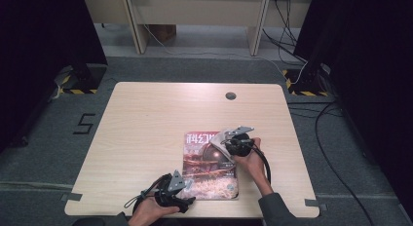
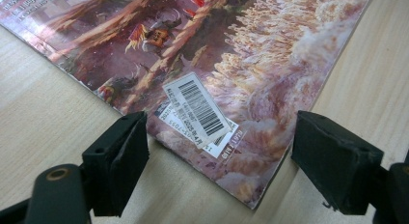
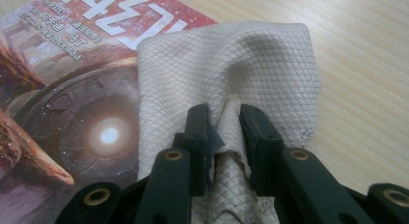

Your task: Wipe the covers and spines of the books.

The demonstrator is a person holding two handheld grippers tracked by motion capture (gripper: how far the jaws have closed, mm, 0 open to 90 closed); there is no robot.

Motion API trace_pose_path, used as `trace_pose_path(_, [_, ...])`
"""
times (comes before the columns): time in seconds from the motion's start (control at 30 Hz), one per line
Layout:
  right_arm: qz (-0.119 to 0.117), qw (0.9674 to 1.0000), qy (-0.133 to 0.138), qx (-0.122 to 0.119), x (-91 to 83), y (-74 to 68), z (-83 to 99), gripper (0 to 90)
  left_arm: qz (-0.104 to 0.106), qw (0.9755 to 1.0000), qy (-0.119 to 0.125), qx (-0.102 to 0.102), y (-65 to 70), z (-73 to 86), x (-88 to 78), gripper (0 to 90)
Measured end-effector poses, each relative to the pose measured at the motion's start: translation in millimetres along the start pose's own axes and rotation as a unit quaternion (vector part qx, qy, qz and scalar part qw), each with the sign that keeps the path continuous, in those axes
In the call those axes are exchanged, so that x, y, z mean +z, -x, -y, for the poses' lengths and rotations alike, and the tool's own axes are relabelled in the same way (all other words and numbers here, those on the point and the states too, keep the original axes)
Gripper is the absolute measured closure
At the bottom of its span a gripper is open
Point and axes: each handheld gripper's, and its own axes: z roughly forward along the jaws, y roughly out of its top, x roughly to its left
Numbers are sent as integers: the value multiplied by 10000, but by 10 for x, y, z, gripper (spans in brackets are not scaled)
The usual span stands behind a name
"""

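Pinching a fold of the cloth [image 3: 231, 74], the right gripper [image 3: 225, 119] rests on the magazine's [image 1: 210, 167] far corner; the left gripper [image 2: 219, 151], jaws wide, straddles its near corner.

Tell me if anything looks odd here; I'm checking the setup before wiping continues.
Nothing stands out. The magazine lies flat on the table, slightly askew, and the right gripper pinches a bunched white cloth on its upper right corner.

Grey carpet [image 1: 146, 70] — dark curtains [image 1: 44, 36], wooden table [image 1: 146, 119].
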Motion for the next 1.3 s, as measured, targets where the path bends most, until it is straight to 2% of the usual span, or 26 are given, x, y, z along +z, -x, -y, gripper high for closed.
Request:
trace_pose_path(0.1, [-4,10000,-5,22,0,-2,0,740,45,9999,-61,-73,-11,-13,18,200])
trace_pose_path(0.33, [77,9999,-3,118,9,17,-7,748,-2,9997,4,-234,-49,-47,67,221])
trace_pose_path(0.4, [-6,9998,5,175,11,8,-10,748,-35,9997,37,-256,-50,-56,80,233])
trace_pose_path(0.5, [-63,9999,-12,107,14,-40,-21,749,-47,9996,56,-284,-82,-93,118,240])
trace_pose_path(0.6, [-274,9996,-1,-28,36,-175,-52,747,-138,9993,118,-312,-102,-139,170,253])
trace_pose_path(0.77, [-557,9978,-39,-369,55,-430,-100,747,-124,9991,130,-375,-109,-148,175,256])
trace_pose_path(0.8, [-557,9978,-39,-369,55,-430,-100,747,-124,9991,130,-375,-109,-148,175,258])
trace_pose_path(0.83, [-601,9970,-62,-475,57,-479,-113,748,-83,9990,144,-409,-119,-150,169,258])
trace_pose_path(0.87, [-563,9968,-86,-570,60,-514,-127,747,-14,9981,287,-545,-134,-154,136,285])
trace_pose_path(0.97, [-648,9968,-56,-457,61,-476,-115,744,-22,9975,372,-603,-153,-148,84,274])
trace_pose_path(1.1, [-607,9973,-80,-398,57,-449,-117,743,-63,9961,477,-738,-257,-70,-86,253])
trace_pose_path(1.2, [-545,9971,-136,-522,58,-484,-136,744,-96,9952,536,-816,-317,-58,-140,252])
trace_pose_path(1.3, [-573,9968,-113,-545,67,-529,-141,744,-146,9946,564,-854,-352,-55,-166,251])
